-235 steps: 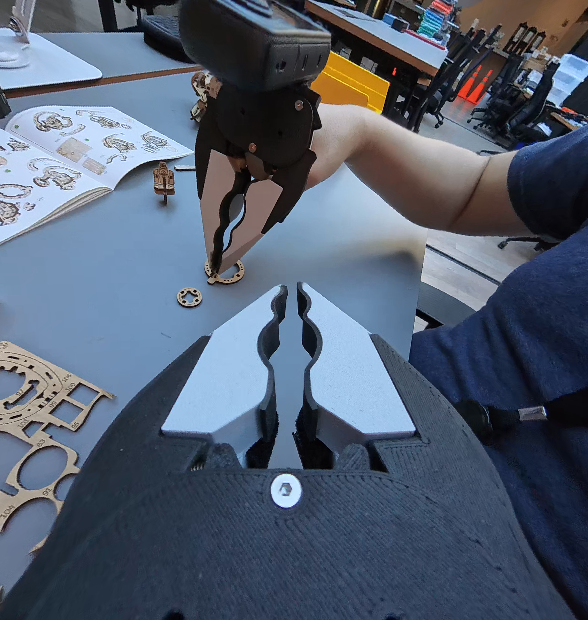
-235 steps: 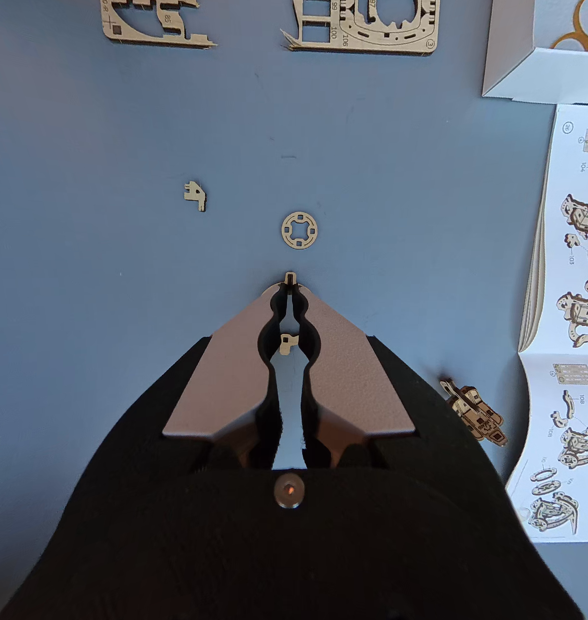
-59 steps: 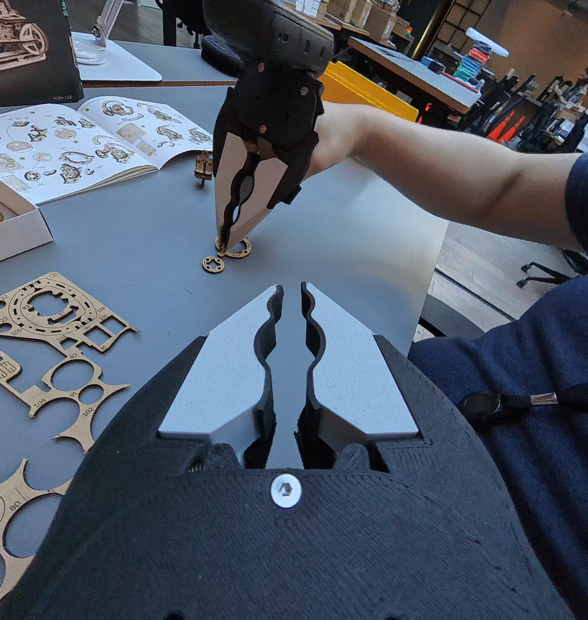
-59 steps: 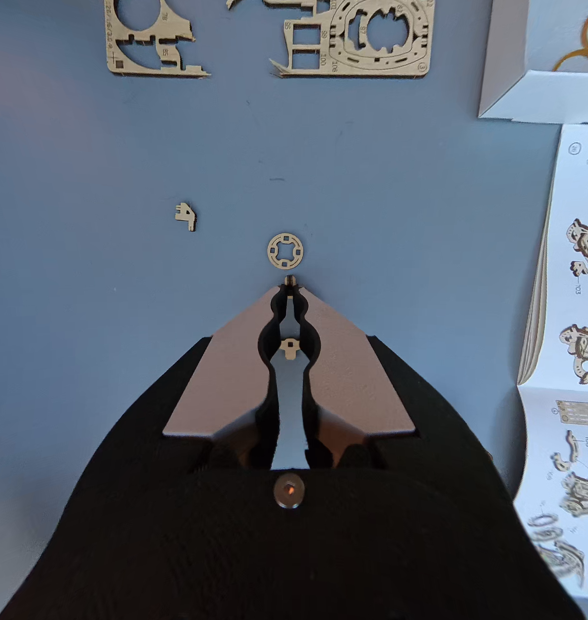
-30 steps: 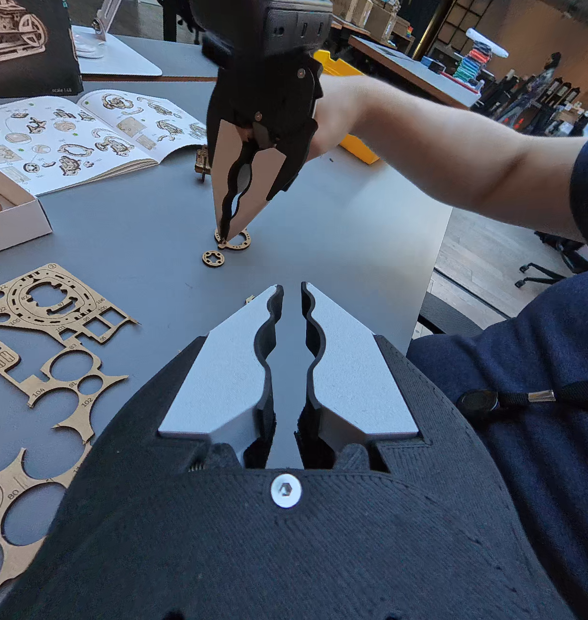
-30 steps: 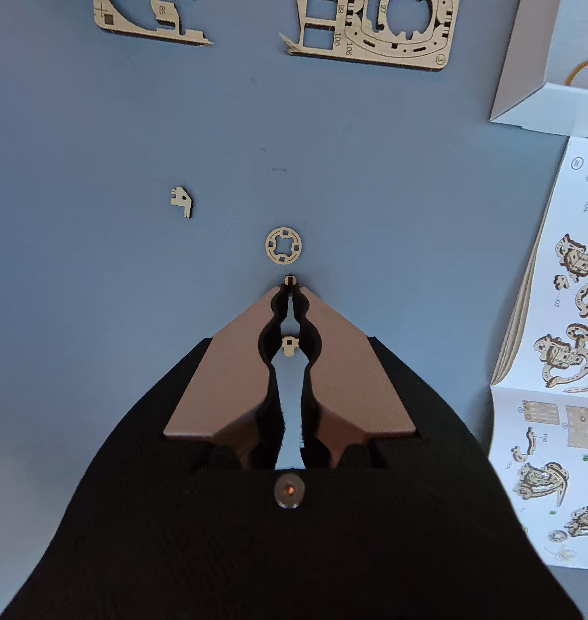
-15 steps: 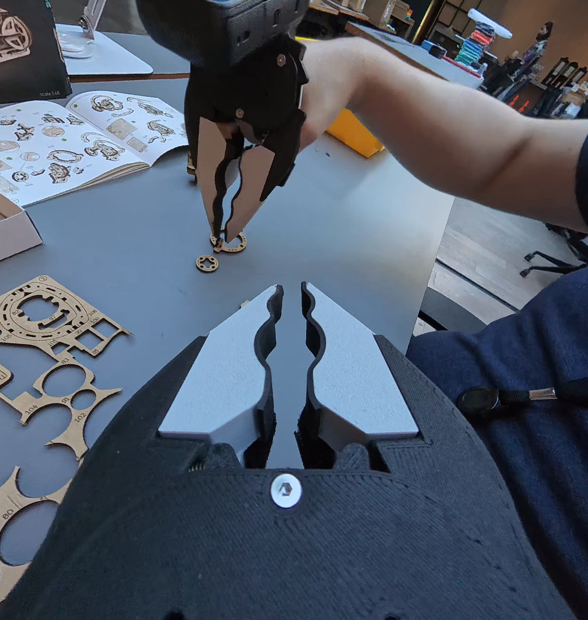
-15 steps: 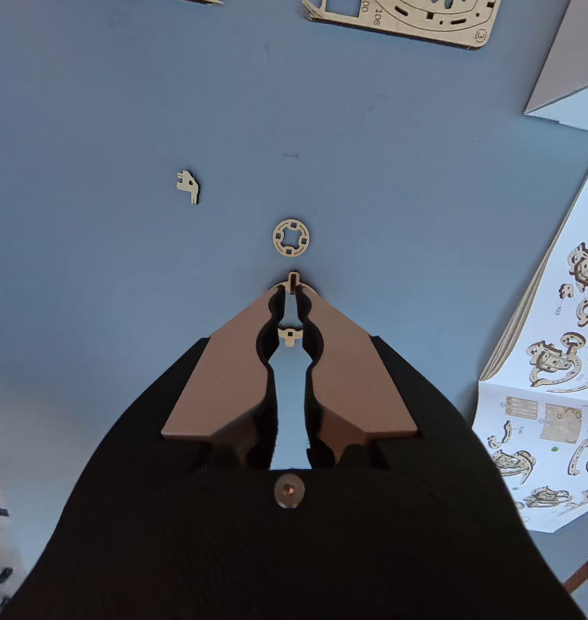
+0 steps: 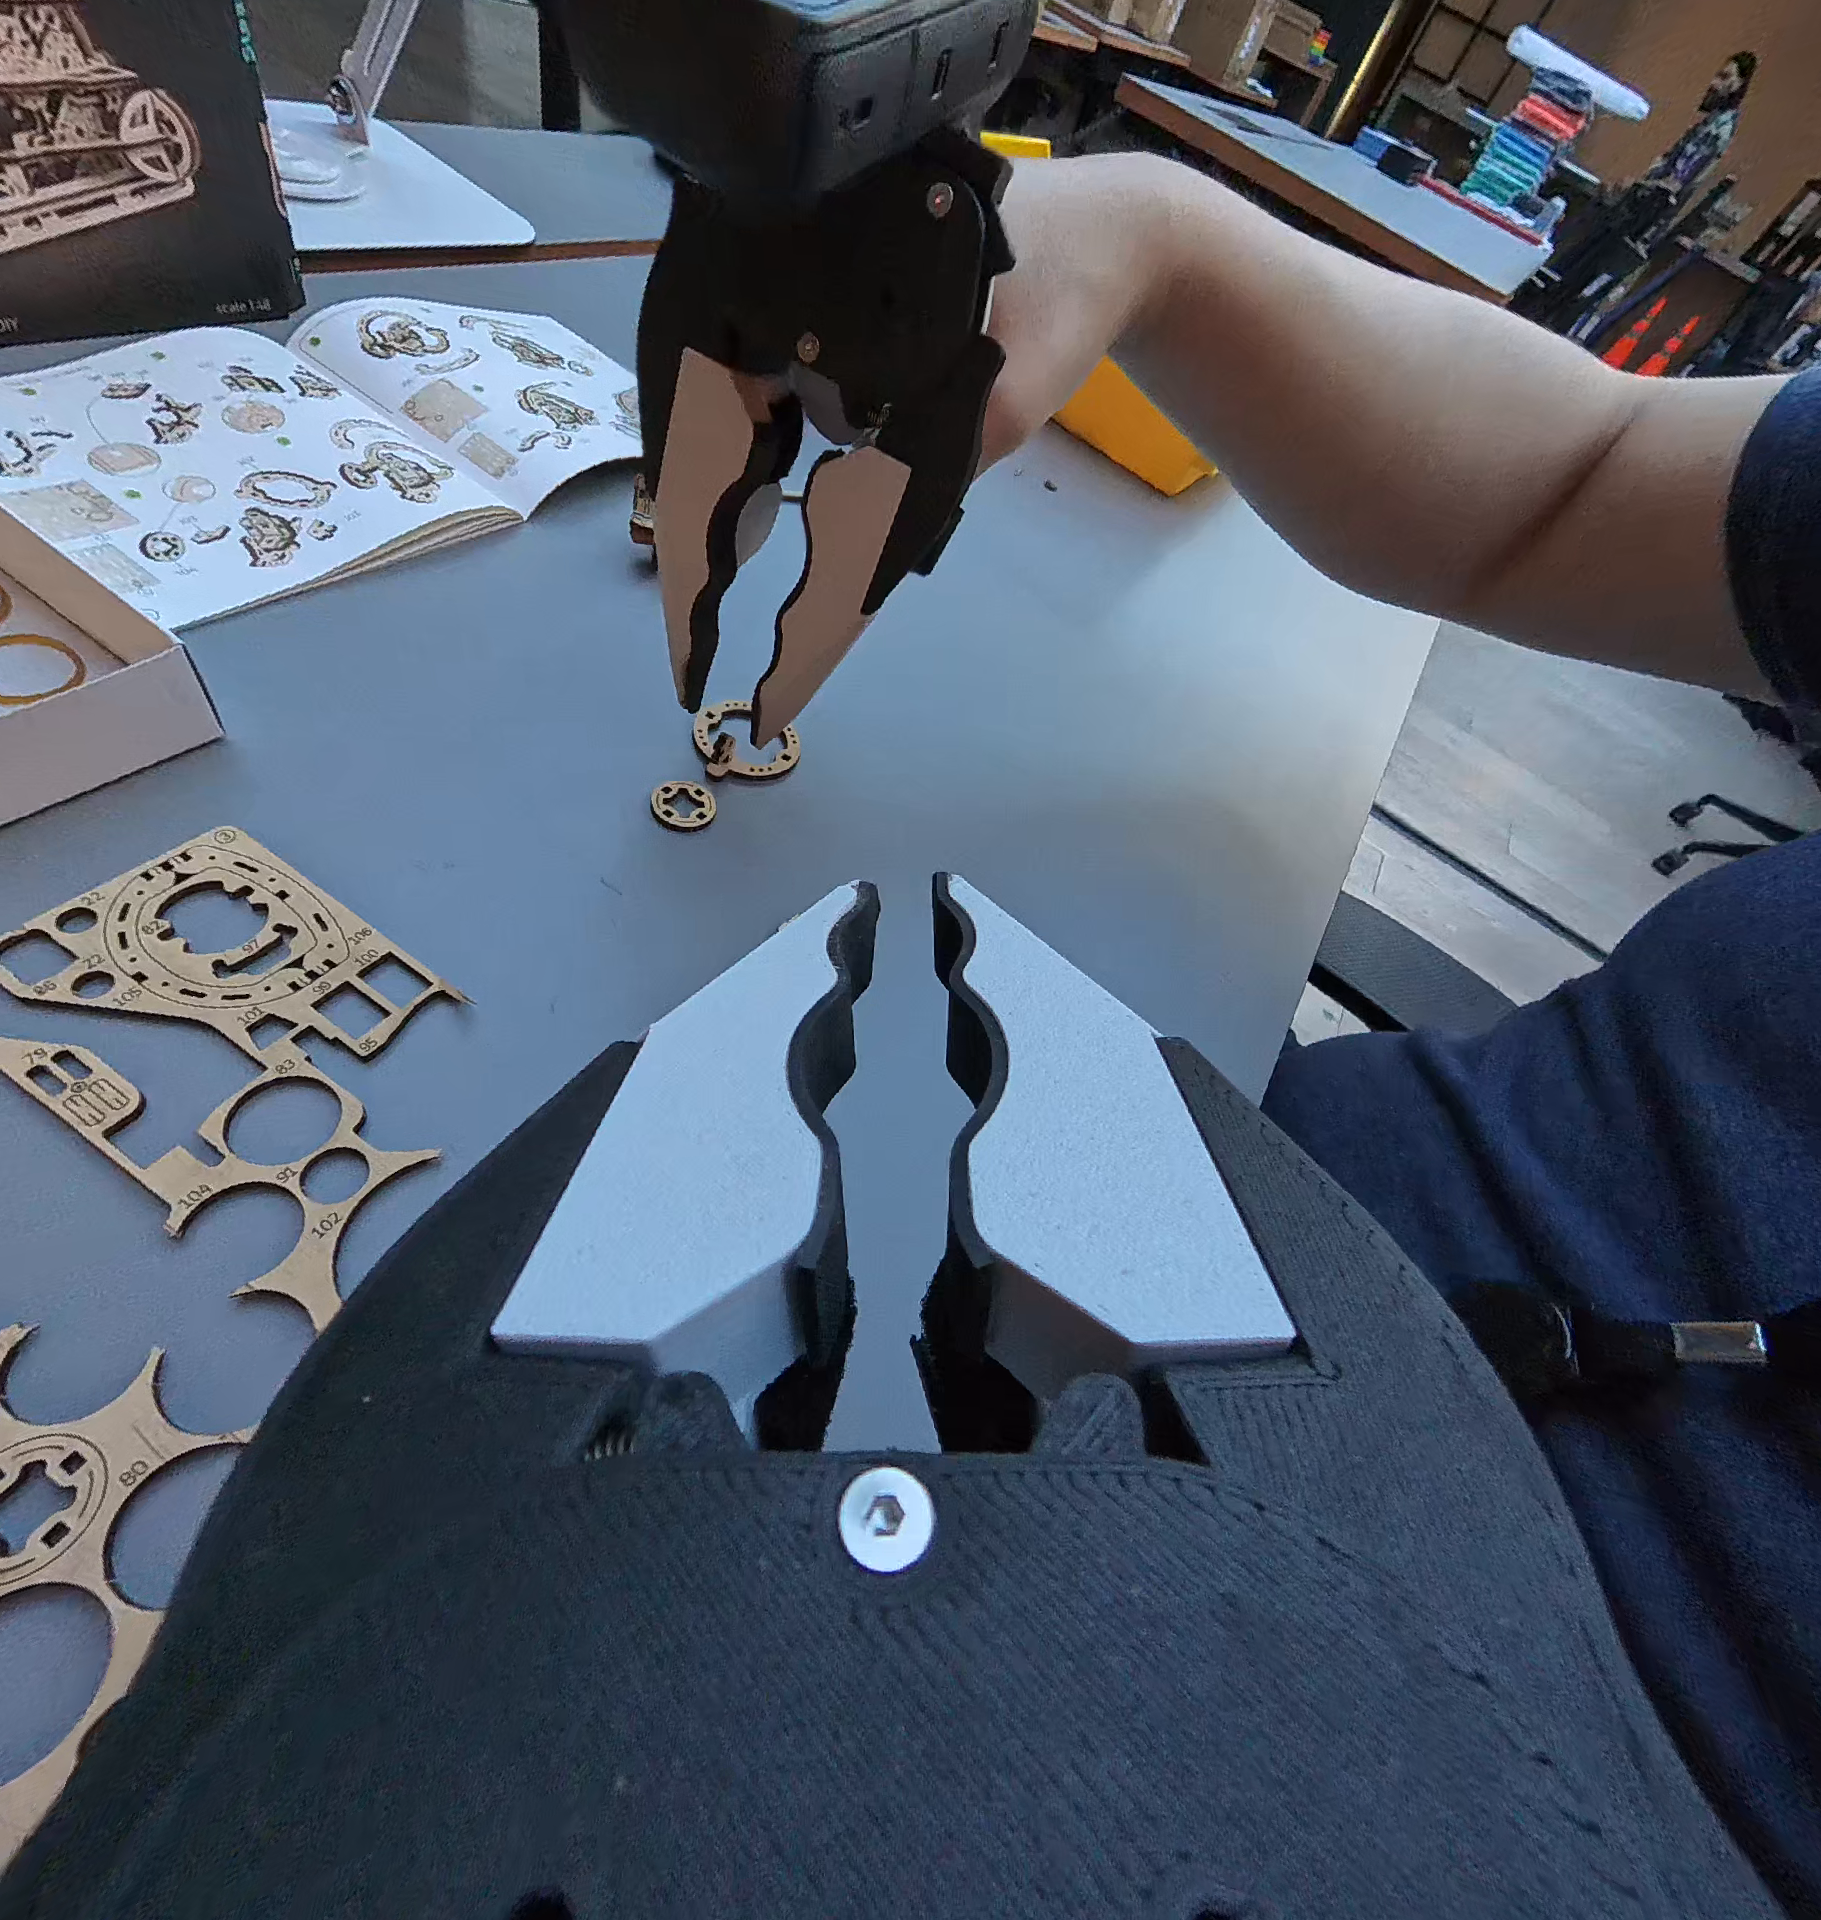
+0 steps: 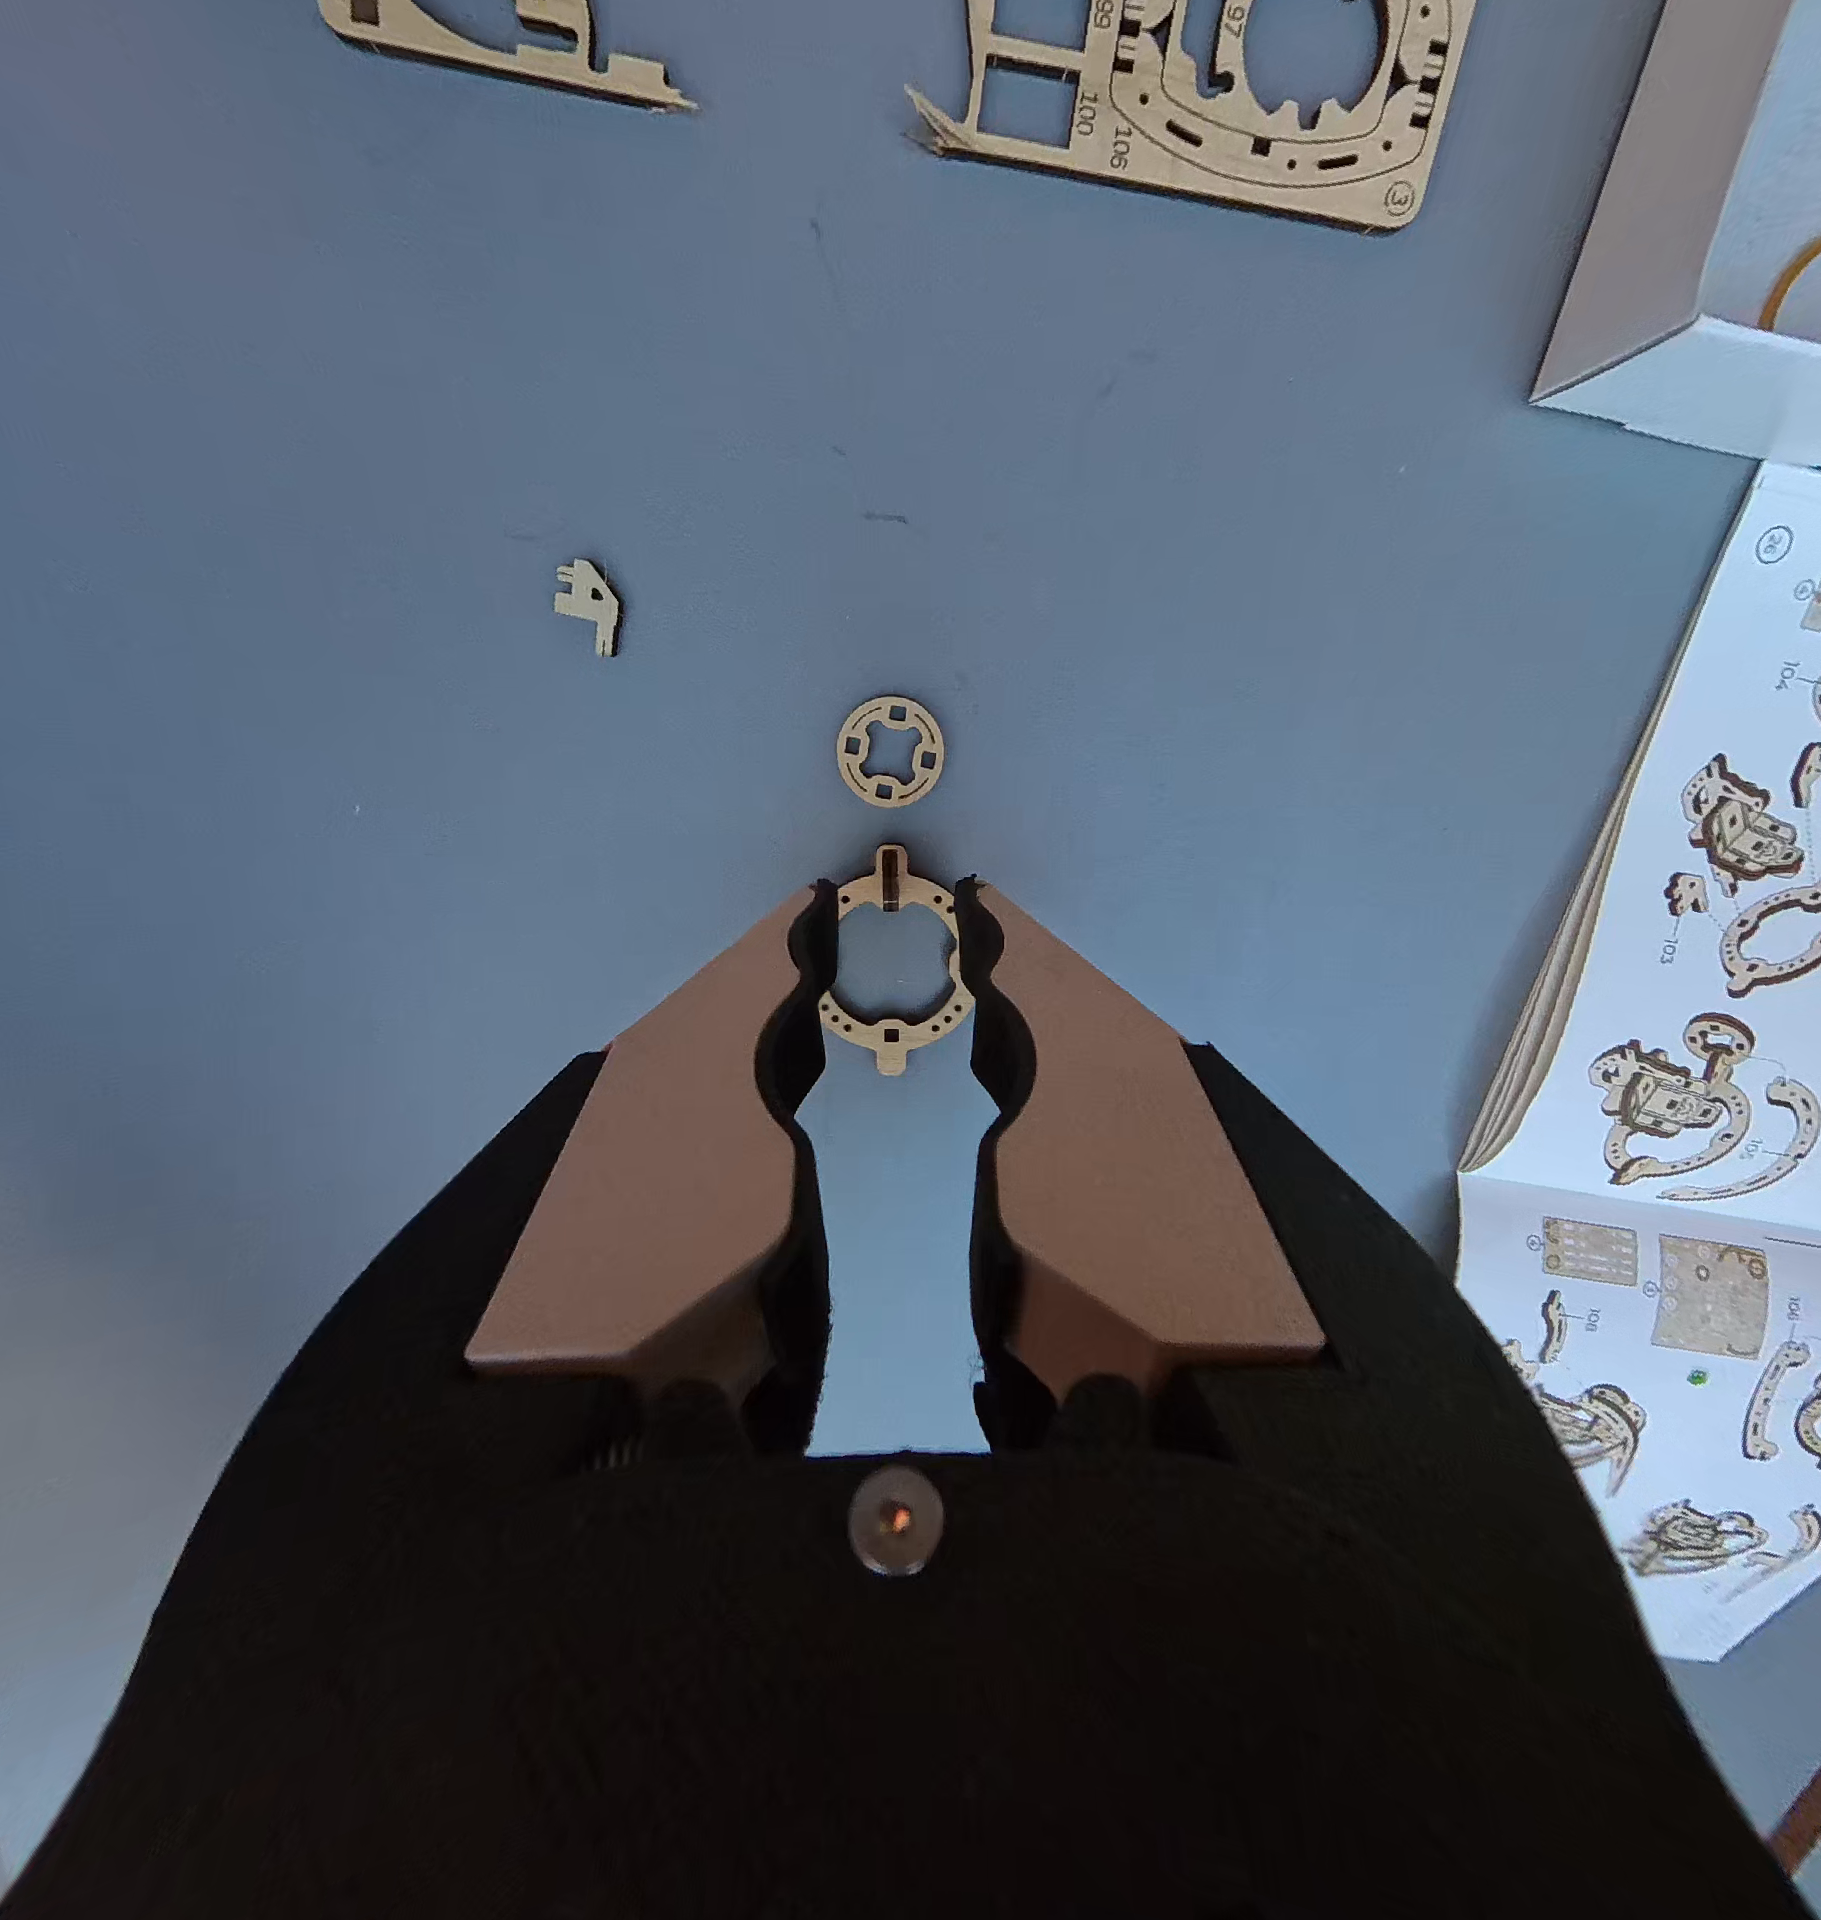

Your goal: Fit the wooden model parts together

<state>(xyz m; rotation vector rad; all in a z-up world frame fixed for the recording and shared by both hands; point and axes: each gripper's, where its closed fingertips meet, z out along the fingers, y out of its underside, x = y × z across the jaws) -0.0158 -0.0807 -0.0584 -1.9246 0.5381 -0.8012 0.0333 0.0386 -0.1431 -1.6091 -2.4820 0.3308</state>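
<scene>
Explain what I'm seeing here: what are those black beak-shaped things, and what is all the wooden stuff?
Each beak is a hand-held gripper with a camera looking along its two jaws; a person holds one in each hand, so there are two views. The left gripper is held back above the grey table, jaws slightly apart and empty. The right gripper points straight down, jaws open on either side of a wooden ring lying on the table, not gripping it. Beyond it lie a small round disc and a tiny wooden piece. Cut-out wooden sheets, an open instruction booklet and a white box surround them.
</scene>
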